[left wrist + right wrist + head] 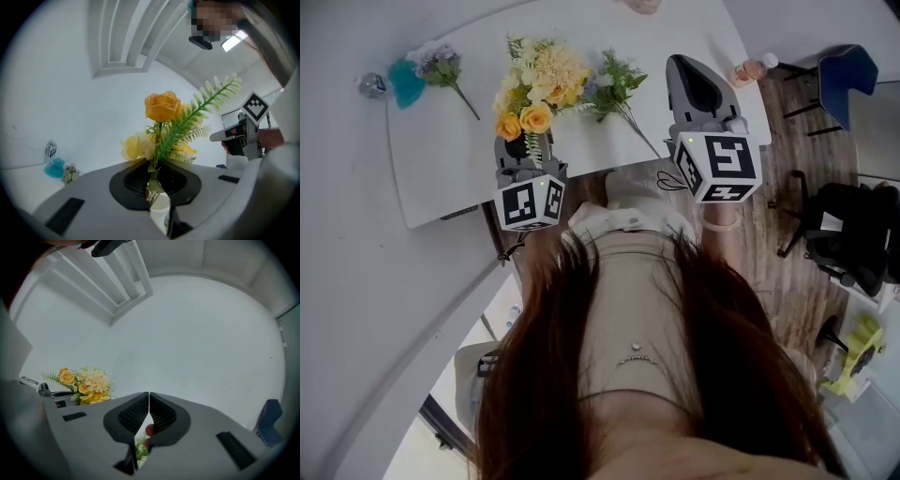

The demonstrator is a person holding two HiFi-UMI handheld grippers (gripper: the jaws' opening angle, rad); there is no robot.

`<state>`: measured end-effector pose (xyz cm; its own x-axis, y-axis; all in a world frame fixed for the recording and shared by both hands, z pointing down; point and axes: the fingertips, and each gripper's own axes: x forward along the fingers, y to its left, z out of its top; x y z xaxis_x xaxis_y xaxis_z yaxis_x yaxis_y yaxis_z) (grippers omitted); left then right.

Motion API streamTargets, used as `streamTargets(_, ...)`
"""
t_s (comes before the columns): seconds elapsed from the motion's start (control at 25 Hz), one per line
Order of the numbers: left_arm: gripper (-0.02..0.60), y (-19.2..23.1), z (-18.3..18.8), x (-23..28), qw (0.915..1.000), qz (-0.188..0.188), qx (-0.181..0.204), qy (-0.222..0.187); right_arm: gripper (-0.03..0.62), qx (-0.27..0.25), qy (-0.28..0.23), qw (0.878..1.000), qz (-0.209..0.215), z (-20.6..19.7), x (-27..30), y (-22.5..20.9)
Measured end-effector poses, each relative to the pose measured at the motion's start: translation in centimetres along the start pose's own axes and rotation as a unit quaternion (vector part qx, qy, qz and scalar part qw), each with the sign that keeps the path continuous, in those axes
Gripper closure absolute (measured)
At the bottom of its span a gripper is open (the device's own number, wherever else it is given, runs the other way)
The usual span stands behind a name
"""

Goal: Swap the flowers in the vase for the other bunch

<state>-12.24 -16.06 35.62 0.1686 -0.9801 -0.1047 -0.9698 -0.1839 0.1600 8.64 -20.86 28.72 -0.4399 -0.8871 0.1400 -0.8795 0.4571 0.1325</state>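
Observation:
A bunch of yellow and cream flowers (542, 80) with fern sprigs stands upright over the near edge of the white table (441, 178). My left gripper (523, 148) is shut on its stems, and in the left gripper view the stems (154, 176) run up between the dark pads to an orange rose (161, 107). A pale rounded rim (159, 205) shows under those jaws; I cannot tell if it is the vase. The other bunch, green with small white blooms (614, 86), lies on the table between the grippers. My right gripper (684, 70) hovers to its right, shut and holding nothing (148, 399).
A small purple sprig (441, 66), a teal object (406, 82) and a shiny can (373, 84) lie at the table's far left. A bottle (750, 67) stands at the right corner. Blue (848, 80) and black (853, 234) chairs stand on the wooden floor to the right.

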Motion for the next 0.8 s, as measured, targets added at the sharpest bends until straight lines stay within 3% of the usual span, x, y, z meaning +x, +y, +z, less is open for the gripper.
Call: streamTargets(0.8,0.543,0.4,9.0,-0.3,0.9987,-0.029,-0.017,-0.037,0.566,0.046,-0.010,0.999,0.018,0.5,1.6,1.5)
